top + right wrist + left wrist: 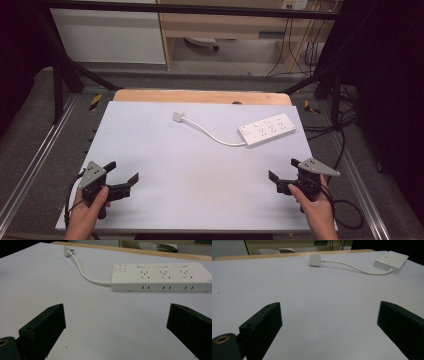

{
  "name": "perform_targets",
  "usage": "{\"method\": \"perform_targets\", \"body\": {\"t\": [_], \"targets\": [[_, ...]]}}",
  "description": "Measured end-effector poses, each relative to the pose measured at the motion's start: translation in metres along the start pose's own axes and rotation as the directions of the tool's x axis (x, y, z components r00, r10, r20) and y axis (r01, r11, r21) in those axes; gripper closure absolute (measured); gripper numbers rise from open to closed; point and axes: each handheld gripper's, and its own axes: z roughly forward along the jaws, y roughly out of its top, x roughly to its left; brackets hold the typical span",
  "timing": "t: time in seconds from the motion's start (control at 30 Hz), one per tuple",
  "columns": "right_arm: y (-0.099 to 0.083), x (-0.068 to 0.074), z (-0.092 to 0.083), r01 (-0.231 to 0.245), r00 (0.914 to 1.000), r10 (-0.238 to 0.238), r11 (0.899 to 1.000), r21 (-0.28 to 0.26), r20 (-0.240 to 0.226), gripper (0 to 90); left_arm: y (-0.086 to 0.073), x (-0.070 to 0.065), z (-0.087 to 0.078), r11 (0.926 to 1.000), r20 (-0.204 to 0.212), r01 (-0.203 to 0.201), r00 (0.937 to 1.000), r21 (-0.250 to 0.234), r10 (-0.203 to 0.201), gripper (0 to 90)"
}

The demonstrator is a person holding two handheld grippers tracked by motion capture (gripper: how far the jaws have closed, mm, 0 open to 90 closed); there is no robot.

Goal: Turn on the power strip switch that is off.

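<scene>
Only partly seen — power strip (391, 261) cut off at right.

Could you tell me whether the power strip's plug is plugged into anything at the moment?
Unplugged: the plug lies loose on the table, its cord curving back to the strip.

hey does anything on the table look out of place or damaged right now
Nothing stands out. The white power strip lies flat at the far right of the table, at a slight slant, its cable curving to the unplugged plug. Both the left gripper and right gripper are open and hold nothing.
</scene>
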Motion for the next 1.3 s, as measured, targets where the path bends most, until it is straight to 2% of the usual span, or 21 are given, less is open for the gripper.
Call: {"method": "perform_targets", "body": {"t": [0.03,0.13,0.23,0.37,0.73,0.97,1.3], "targets": [[0.000,0.000,0.000,0.001,1.0000,-0.001,1.000,0.000,0.000,2.7,0.000,0.001,0.000,1.0000,0.004,0.009,0.9999,-0.002,-0.009,6.0],[0.001,-0.002,0.002,0.001,1.0000,-0.001,1.000,0.007,0.001,2.7,0.001,0.003,0.001,0.9999,-0.011,-0.015,0.9998,0.003,0.015,5.9],[0.001,-0.003,0.004,0.006,1.0000,-0.006,1.000,0.007,-0.005,2.7,0.000,0.004,0.000,1.0000,-0.019,0.002,0.9998,0.002,-0.002,6.4],[0.004,0.002,0.007,0.024,0.9997,-0.024,1.000,0.009,-0.010,2.8,-0.001,0.004,0.000,1.0000,-0.019,0.000,0.9998,0.007,0.000,6.1],[0.026,0.013,0.009,0.072,0.9968,-0.072,0.997,-0.010,-0.035,3.7,-0.001,0.000,0.000,0.9998,-0.004,-0.018,0.9998,0.012,0.018,6.2],[0.043,0.014,0.015,0.089,0.9944,-0.090,0.996,-0.015,-0.056,3.1,-0.001,0.000,-0.001,0.9997,-0.002,-0.022,0.9998,0.010,0.022,6.2],[0.063,0.014,0.022,0.088,0.9939,-0.091,0.995,-0.037,-0.062,3.1,-0.002,0.000,-0.002,0.9996,-0.006,-0.022,0.9997,0.016,0.022,6.1]]}}
